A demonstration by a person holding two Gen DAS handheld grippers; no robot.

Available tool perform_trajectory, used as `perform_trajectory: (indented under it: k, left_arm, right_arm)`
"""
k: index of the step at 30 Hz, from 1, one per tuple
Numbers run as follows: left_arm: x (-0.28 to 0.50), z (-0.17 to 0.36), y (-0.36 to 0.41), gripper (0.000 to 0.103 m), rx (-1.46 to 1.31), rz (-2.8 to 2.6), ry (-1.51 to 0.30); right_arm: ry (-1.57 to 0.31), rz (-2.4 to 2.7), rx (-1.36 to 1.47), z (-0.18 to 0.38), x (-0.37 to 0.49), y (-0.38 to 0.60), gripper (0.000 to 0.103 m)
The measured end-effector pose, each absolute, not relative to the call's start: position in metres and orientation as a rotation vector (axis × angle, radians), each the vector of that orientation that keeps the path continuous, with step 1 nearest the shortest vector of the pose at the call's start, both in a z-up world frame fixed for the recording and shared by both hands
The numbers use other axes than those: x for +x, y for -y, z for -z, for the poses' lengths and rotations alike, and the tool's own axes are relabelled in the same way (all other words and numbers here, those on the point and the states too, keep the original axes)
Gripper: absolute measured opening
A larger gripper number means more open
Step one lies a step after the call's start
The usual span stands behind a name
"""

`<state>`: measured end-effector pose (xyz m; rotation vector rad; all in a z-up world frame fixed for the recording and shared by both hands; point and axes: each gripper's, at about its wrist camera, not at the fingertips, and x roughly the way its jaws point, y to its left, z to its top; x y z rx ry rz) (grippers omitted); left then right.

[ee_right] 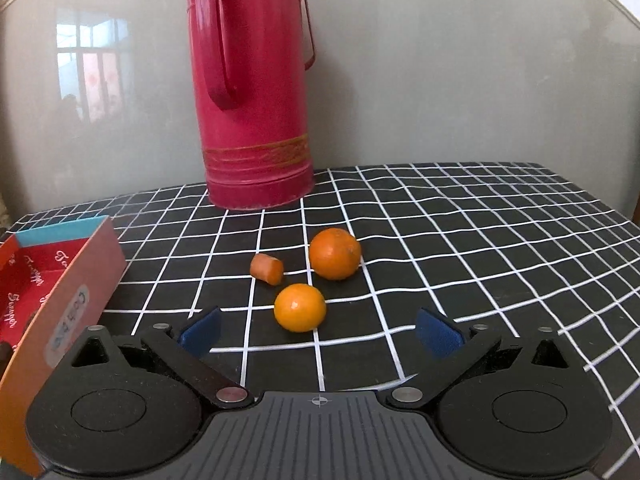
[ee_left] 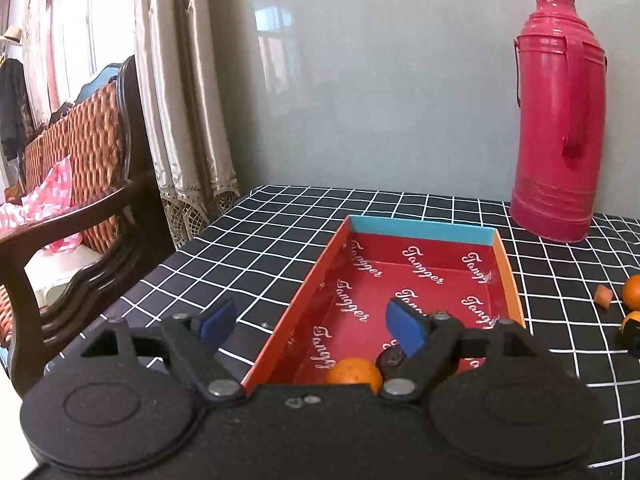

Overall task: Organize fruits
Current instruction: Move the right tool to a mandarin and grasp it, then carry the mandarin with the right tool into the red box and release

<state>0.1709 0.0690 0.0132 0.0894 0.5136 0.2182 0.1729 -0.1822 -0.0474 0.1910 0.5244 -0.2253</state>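
Note:
A red cardboard box [ee_left: 508,276] with white lettering lies open on the checked tablecloth. One orange [ee_left: 352,370] and a dark round object [ee_left: 394,358] sit at its near end. My left gripper [ee_left: 314,326] is open and empty, its left finger outside the box's left wall and its right finger over the box. In the right wrist view, two oranges [ee_right: 300,307] [ee_right: 335,254] and a carrot piece [ee_right: 267,268] lie on the cloth. My right gripper [ee_right: 318,332] is open and empty just short of the nearer orange. The box [ee_right: 80,280] is at its left.
A tall pink thermos [ee_right: 252,92] stands at the back of the table against the grey wall; it also shows in the left wrist view [ee_left: 560,120]. A wooden chair [ee_left: 80,208] and curtains [ee_left: 180,100] stand off the table's left edge.

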Motion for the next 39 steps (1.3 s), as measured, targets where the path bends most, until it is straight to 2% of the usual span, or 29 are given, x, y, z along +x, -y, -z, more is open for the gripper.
perform_trajectory:
  k: [1, 7, 9, 10, 11, 18, 30, 39]
  left_arm:
    - [0.171, -0.013, -0.070, 0.075, 0.085, -0.221, -0.514]
    - [0.173, -0.013, -0.077, 0.077, 0.071, -0.242, -0.516]
    - [0.175, -0.012, -0.080, 0.077, 0.064, -0.248, -0.526]
    - [0.175, -0.012, -0.082, 0.077, 0.055, -0.250, -0.531]
    - [0.176, -0.012, -0.084, 0.077, 0.050, -0.251, -0.535]
    - [0.178, -0.013, -0.096, 0.078, 0.019, -0.291, -0.547]
    - [0.179, -0.011, -0.139, 0.081, -0.079, -0.409, -0.606]
    - [0.172, -0.007, -0.158, 0.082, -0.069, -0.455, -0.628]
  right_arm:
    - [-0.537, 0.215, 0.190, 0.048, 0.178, 0.183, 0.074]
    - [-0.629, 0.227, 0.204, 0.060, 0.210, 0.191, 0.072]
    - [-0.616, 0.228, 0.198, 0.059, 0.210, 0.190, 0.058]
    - [-0.613, 0.218, 0.200, 0.059, 0.209, 0.190, 0.043]
    - [-0.606, 0.208, 0.199, 0.059, 0.209, 0.189, 0.034]
    - [-0.563, 0.158, 0.190, 0.051, 0.200, 0.170, 0.034]
    - [-0.355, -0.212, 0.145, 0.012, 0.155, 0.109, 0.034]
    - [-0.359, -0.421, -0.028, 0.015, 0.141, 0.046, 0.035]
